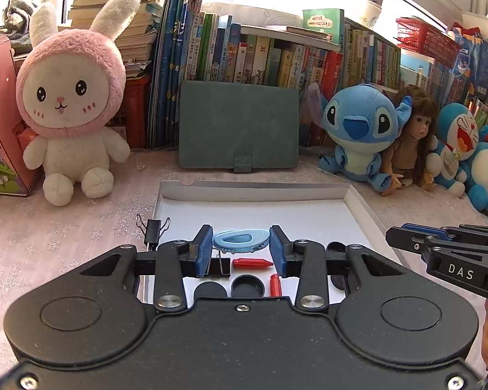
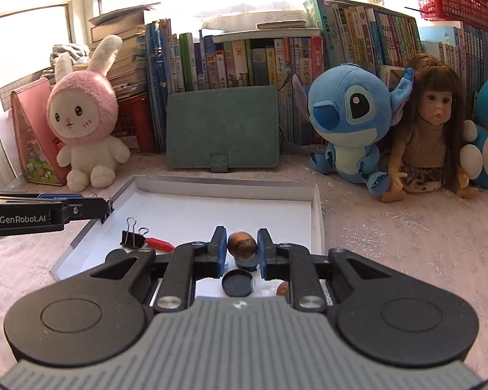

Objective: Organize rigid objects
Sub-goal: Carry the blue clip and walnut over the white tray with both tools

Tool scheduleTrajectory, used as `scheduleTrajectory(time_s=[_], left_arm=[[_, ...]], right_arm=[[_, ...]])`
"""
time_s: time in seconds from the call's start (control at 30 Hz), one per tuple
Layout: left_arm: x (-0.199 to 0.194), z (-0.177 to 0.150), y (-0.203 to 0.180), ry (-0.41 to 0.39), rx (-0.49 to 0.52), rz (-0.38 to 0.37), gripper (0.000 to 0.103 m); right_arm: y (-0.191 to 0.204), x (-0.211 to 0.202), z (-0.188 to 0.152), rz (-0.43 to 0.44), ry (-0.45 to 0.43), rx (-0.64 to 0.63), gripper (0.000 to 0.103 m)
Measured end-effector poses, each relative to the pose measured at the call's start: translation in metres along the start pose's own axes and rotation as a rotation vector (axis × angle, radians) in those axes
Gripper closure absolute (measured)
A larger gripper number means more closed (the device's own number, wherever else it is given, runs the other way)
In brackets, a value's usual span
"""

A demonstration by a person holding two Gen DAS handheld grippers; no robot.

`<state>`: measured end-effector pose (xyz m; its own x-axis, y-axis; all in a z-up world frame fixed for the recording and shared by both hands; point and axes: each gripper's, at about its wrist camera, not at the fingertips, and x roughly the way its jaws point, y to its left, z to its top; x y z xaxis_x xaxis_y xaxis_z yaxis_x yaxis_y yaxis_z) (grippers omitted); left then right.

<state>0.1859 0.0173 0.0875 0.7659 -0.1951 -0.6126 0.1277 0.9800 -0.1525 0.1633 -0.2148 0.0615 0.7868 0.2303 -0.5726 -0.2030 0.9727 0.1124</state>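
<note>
Pads of our left gripper [image 1: 240, 250] pinch a light-blue oval piece [image 1: 240, 240], long axis crosswise between them, above the white tray's [image 1: 253, 191] near edge; our right gripper [image 2: 241, 249] clamps what looks like a brown wooden knob [image 2: 242, 243] nearer the tray's right wall.

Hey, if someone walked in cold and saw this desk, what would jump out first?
The pink-hooded bunny plush sits at the left and the blue alien plush at the right, both against the row of books. Nearer, each claw grips something over the white tray: left claw a light-blue clip, right claw a brown nut.
</note>
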Motion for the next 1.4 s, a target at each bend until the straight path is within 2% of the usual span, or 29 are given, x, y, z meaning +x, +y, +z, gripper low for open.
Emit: scheduleTrajectory(time_s=[0.13, 0.3, 0.6, 1.4], left_arm=[[0.033, 0.015, 0.004, 0.057, -0.024, 0.006, 0.067], [0.065, 0.02, 0.005, 0.105, -0.056, 0.023, 0.067], [0.104, 0.014, -0.01, 0.146, -0.018, 0.065, 0.067], [0.123, -0.001, -0.022, 0.153, 0.026, 0.103, 0.067]], right_arm=[[-0.012, 0.029, 0.015, -0.036, 0.054, 0.056, 0.079], [-0.022, 0.056, 0.019, -0.059, 0.108, 0.125, 0.079], [-0.029, 0.084, 0.013, -0.096, 0.149, 0.168, 0.079], [-0.026, 0.1, 0.002, -0.105, 0.183, 0.125, 0.079]])
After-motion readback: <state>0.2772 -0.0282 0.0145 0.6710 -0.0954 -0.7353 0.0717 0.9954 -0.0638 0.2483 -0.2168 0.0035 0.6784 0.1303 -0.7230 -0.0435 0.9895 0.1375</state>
